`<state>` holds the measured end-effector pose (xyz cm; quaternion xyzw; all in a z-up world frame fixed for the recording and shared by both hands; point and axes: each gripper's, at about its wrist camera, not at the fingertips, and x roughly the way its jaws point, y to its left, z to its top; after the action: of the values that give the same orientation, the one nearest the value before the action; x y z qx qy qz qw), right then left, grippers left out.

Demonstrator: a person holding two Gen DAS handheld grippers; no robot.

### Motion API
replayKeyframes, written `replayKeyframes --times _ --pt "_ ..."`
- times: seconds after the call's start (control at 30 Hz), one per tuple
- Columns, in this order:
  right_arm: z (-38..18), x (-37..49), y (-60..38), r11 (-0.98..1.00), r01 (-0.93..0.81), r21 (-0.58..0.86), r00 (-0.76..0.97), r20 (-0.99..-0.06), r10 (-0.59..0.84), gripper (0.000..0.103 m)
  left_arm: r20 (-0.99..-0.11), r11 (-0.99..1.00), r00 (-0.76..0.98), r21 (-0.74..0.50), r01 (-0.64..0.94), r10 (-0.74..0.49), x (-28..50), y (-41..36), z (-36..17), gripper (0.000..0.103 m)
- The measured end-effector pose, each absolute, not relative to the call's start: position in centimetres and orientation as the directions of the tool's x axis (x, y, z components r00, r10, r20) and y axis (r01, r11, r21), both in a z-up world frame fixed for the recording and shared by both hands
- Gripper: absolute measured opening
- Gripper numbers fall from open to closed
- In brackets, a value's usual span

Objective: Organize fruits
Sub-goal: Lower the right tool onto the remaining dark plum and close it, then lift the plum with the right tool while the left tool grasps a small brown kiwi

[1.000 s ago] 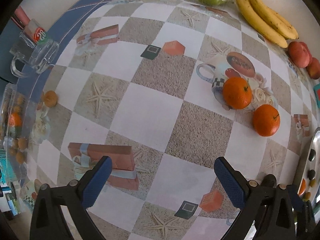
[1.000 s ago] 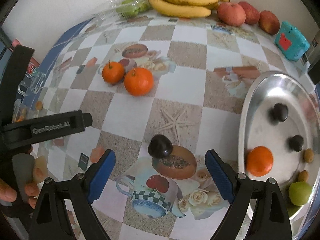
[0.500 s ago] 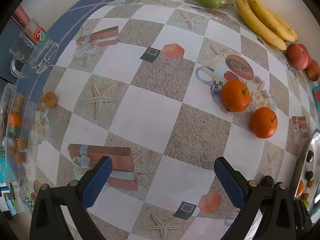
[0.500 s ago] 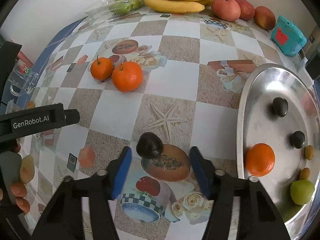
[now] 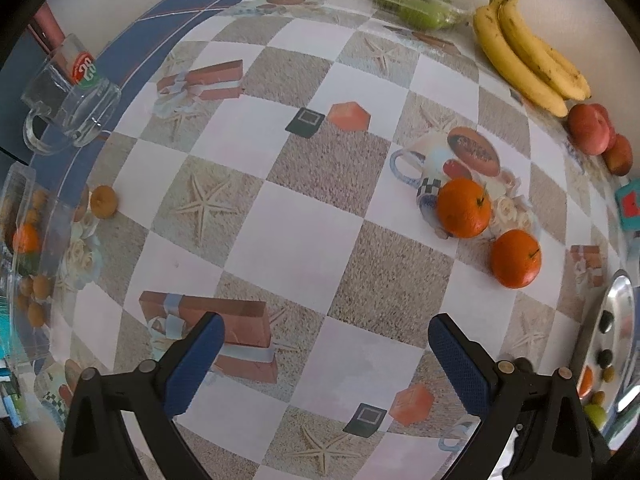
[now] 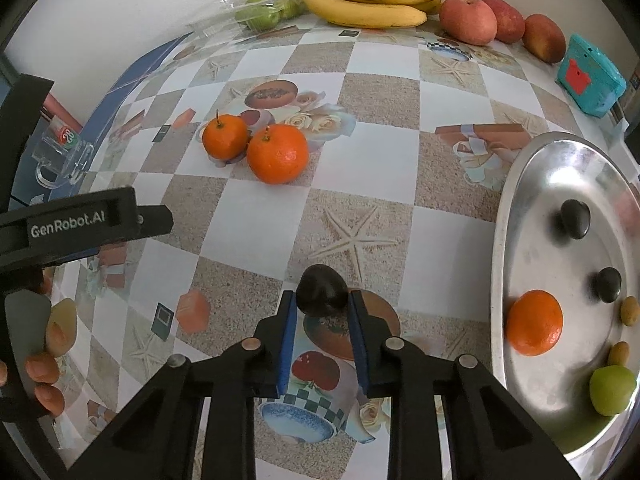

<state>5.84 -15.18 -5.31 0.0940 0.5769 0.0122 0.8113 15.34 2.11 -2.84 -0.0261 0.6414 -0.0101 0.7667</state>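
Observation:
My right gripper point(image 6: 322, 306) is shut on a small dark plum point(image 6: 321, 295) low over the patterned tablecloth. To its right lies a steel tray point(image 6: 516, 184) holding an orange point(image 6: 534, 322), two dark plums point(image 6: 575, 219), a green fruit point(image 6: 612, 389) and small brown fruits. Two oranges point(image 6: 277, 153) sit on the cloth ahead, also in the left wrist view point(image 5: 463, 207). My left gripper point(image 5: 324, 344) is open and empty above the cloth; its body shows at the left of the right wrist view point(image 6: 80, 224).
Bananas point(image 6: 368, 0), red apples point(image 6: 468, 20) and a bag of green fruit point(image 6: 260, 14) line the back wall. A teal box point(image 6: 590, 74) stands back right. A glass mug point(image 5: 68, 96), a small brown fruit point(image 5: 103, 201) and a clear container point(image 5: 24, 248) are at the left.
My right gripper has closed from wide open onto the dark plum. The left gripper has drifted slightly and stays open.

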Motion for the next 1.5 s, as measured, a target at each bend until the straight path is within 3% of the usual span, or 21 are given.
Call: replayKeyframes --times 0.47,0.9,0.97,1.03,1.17,1.23,1.5 --pt "-2.8 5.8 -15.6 0.978 0.078 0.192 0.390 -0.909 0.148 0.026 -0.959 0.982 0.259 -0.152 -0.116 -0.117 16.4 6.7 -0.1 0.099" --pt "-2.2 5.6 -16.2 0.975 0.089 0.204 0.399 -0.904 0.152 0.026 -0.941 0.995 0.327 -0.095 0.014 -0.094 17.0 6.6 1.4 0.089" --pt "-2.3 5.6 -16.2 0.975 0.090 0.202 0.398 -0.905 0.150 0.026 -0.938 0.995 0.331 -0.098 0.027 -0.101 17.4 7.7 1.5 0.086" --pt "-2.3 5.7 -16.4 0.975 0.093 0.200 0.395 -0.907 0.148 0.026 -0.940 0.996 0.329 -0.090 0.025 -0.093 17.9 9.2 1.3 0.074" --pt "-2.7 5.8 -16.4 0.976 0.096 0.193 0.386 -0.912 0.143 0.026 -0.941 1.000 0.338 -0.008 0.003 -0.008 19.2 12.3 1.1 0.070" --pt "-2.9 5.8 -16.3 0.978 0.095 0.187 0.381 -0.914 0.138 0.026 -0.942 0.999 0.333 0.038 -0.017 0.042 19.9 14.0 0.7 0.059" --pt "-3.6 6.1 -16.2 0.981 0.099 0.166 0.361 -0.925 0.120 0.026 -0.951 0.995 0.294 0.093 -0.032 0.098 21.0 16.7 -1.5 0.044"
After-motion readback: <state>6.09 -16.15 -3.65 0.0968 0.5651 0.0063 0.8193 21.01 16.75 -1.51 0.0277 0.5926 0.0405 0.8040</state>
